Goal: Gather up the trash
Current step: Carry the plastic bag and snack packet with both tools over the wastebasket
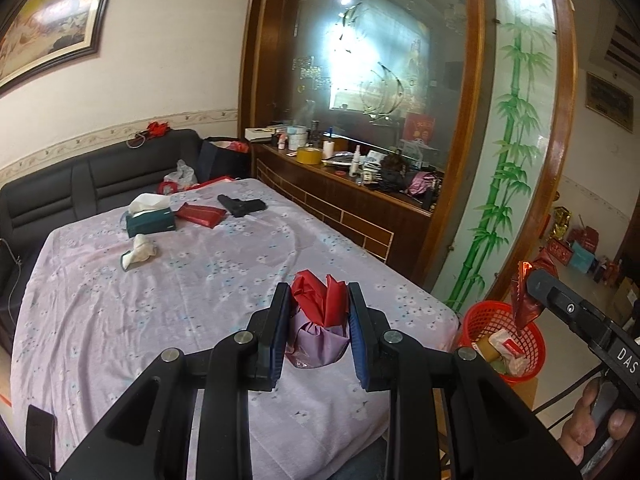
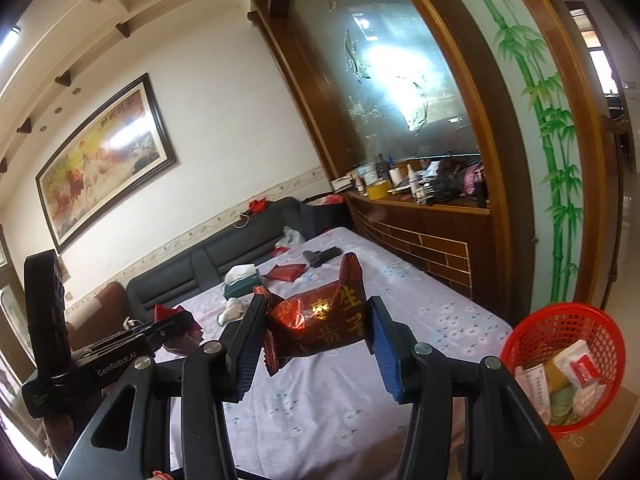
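Note:
My left gripper [image 1: 319, 292] is shut on a crumpled red wrapper [image 1: 320, 300] with a lilac part below, held over the near end of the table. In the same view my right gripper [image 1: 536, 282] holds a dark red snack packet [image 1: 524, 304] above the red mesh basket [image 1: 480, 316] off the table's right corner. In the right wrist view my right gripper [image 2: 318, 304] is shut on that dark red packet [image 2: 320, 328] with gold characters. The basket [image 2: 524, 336] sits lower right with several scraps inside. My left gripper [image 2: 180, 318] shows at the left, gripping the red wrapper [image 2: 164, 312].
On the lilac flowered tablecloth [image 1: 200, 300] lie a crumpled white tissue [image 1: 138, 252], a green tissue box [image 1: 150, 220], a flat red packet [image 1: 200, 214] and a black gun-shaped object [image 1: 242, 204]. A dark sofa [image 1: 80, 184] stands behind, a cluttered wooden cabinet [image 1: 360, 200] to the right.

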Tool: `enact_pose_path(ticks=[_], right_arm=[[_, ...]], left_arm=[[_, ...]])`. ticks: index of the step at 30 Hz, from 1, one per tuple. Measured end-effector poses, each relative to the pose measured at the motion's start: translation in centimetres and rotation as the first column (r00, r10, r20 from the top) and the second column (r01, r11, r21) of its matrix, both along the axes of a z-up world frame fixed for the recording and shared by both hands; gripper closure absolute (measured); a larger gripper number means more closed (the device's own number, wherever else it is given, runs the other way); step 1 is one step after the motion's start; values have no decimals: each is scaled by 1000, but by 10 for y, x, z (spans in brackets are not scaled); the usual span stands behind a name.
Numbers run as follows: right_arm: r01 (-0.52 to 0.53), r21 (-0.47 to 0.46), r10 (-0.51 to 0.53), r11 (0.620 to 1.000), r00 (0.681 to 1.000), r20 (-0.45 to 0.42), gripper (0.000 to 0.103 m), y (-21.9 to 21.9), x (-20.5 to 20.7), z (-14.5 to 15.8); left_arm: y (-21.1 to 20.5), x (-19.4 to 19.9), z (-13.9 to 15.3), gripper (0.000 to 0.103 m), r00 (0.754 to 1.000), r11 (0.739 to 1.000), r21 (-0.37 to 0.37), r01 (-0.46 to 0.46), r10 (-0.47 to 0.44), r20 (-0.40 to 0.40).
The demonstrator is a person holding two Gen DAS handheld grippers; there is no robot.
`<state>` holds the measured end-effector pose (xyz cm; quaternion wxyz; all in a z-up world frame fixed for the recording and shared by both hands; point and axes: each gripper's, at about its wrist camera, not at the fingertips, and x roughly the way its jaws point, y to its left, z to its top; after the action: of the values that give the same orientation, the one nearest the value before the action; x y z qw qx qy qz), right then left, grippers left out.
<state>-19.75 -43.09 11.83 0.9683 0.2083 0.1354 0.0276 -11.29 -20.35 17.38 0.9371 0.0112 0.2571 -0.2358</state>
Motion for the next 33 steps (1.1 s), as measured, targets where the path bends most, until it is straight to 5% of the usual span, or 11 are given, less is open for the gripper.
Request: enact_pose_path(ticks=[11, 24, 33], right_arm=[[80, -4, -80, 997, 997, -4, 49, -23, -18, 0], [226, 2, -226, 974, 974, -5, 49, -67, -47, 3], [307, 33, -306, 951, 952, -26, 49, -97, -63, -3]], left_arm=[[-39, -6, 2, 77, 989, 989, -27, 142, -143, -32], [-99, -12, 4, 77, 930, 931, -85, 355, -361, -65], [-145, -15, -7, 77, 918, 920, -29, 391, -392, -62]])
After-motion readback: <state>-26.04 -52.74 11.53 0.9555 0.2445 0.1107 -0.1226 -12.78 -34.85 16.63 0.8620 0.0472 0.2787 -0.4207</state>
